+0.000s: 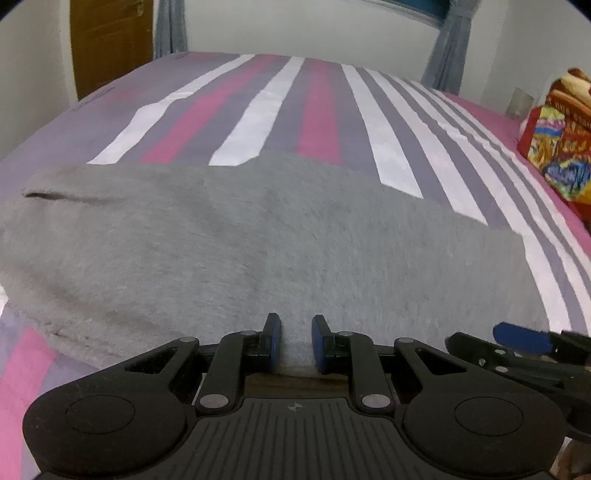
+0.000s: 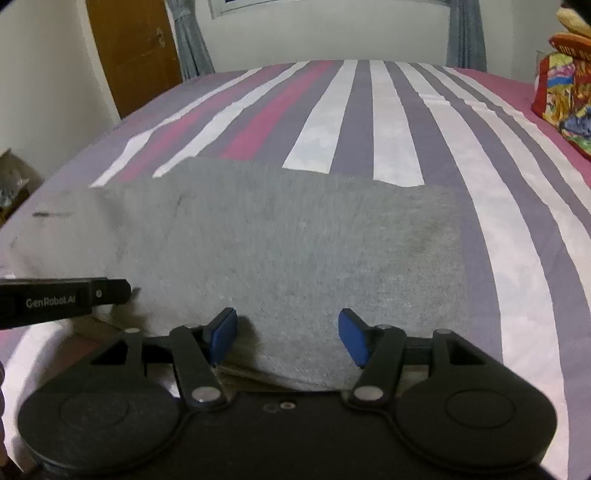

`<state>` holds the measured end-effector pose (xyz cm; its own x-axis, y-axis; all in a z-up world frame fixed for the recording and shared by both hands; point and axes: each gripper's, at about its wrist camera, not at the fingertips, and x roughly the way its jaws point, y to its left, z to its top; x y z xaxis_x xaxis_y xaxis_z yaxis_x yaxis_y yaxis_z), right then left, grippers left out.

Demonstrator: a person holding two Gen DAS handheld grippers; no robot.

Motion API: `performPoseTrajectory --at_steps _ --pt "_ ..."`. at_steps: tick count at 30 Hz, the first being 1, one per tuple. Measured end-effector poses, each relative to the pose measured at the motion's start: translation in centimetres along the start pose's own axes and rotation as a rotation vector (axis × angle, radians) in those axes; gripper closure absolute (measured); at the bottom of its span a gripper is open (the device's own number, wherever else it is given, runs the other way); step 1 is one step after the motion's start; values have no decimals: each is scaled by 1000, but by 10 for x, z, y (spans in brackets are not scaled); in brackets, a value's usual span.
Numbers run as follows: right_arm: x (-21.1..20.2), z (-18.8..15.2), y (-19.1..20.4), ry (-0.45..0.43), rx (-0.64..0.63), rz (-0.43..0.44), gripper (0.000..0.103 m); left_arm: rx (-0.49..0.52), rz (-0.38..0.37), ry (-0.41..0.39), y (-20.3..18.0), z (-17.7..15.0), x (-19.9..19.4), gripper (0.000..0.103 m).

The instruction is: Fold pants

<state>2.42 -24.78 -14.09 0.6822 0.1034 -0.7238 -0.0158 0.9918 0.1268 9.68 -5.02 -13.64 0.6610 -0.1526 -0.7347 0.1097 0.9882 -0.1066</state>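
Note:
Grey fleece pants lie folded in a wide band across the striped bed sheet, with a dark pocket slit at their left end. My left gripper is at the pants' near edge, its blue pads close together with grey fabric pinched between them. My right gripper stands open over the near edge of the pants; fabric lies between the blue fingers, which are well apart from it. The right gripper's blue tip shows at the left view's right edge. The left gripper enters the right view from the left.
A colourful printed bag or cushion sits on the bed's right side, also in the right wrist view. A brown door and grey curtains stand behind the bed. Bare striped sheet stretches beyond the pants.

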Motion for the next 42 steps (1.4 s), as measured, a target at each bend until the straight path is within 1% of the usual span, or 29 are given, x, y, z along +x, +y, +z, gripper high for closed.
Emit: performPoseTrajectory --at_steps 3,6,10,14,16,22,24,26,28,29,31,32,34,36,38,39,40,41,42 --pt "-3 0 1 -15 22 20 41 -16 28 -1 6 0 -3 84" --pt "-3 -1 8 -17 14 39 38 -51 17 7 15 -1 -1 84" --pt "-4 -1 13 -16 -13 37 38 -98 6 2 28 -2 -5 84" --pt "-7 1 11 -22 1 40 37 -154 21 5 50 -5 -11 84" --pt "-7 0 11 -20 0 43 37 -209 10 8 69 -7 -16 83" --pt "-4 -3 12 -16 7 43 36 -400 19 -3 135 -14 -30 83" --pt "-4 -4 12 -16 7 44 35 -456 4 2 157 -17 -30 83" --pt "-4 -4 12 -16 2 44 35 -534 -22 1 177 -22 -29 83" --pt "-3 -5 12 -16 -1 42 34 -654 -57 -12 202 -30 -28 83" --pt "-3 -6 12 -16 -2 41 34 -702 -63 -15 213 -33 -27 83" --pt "-2 -7 13 -16 -4 40 34 -757 -55 -16 230 -38 -24 83" --pt "-2 -7 13 -16 -4 39 34 -769 -56 -15 234 -39 -22 83" --pt "0 -7 13 -16 -5 38 33 -820 -88 -10 247 -43 -14 83" --pt "0 -8 13 -14 -6 37 32 -893 -125 -13 260 -47 -7 83" --pt "1 -8 14 -13 -11 36 32 -955 -137 -18 267 -50 -4 83" --pt "1 -8 14 -12 -14 36 32 -984 -139 -23 271 -53 -3 83" --pt "1 -8 14 -11 -14 37 31 -990 -132 -30 272 -54 -4 83" --pt "1 -8 14 -11 -14 38 30 -982 -116 -34 272 -55 -6 83" --pt "2 -8 13 -10 -13 38 30 -968 -91 -31 273 -56 -7 81"
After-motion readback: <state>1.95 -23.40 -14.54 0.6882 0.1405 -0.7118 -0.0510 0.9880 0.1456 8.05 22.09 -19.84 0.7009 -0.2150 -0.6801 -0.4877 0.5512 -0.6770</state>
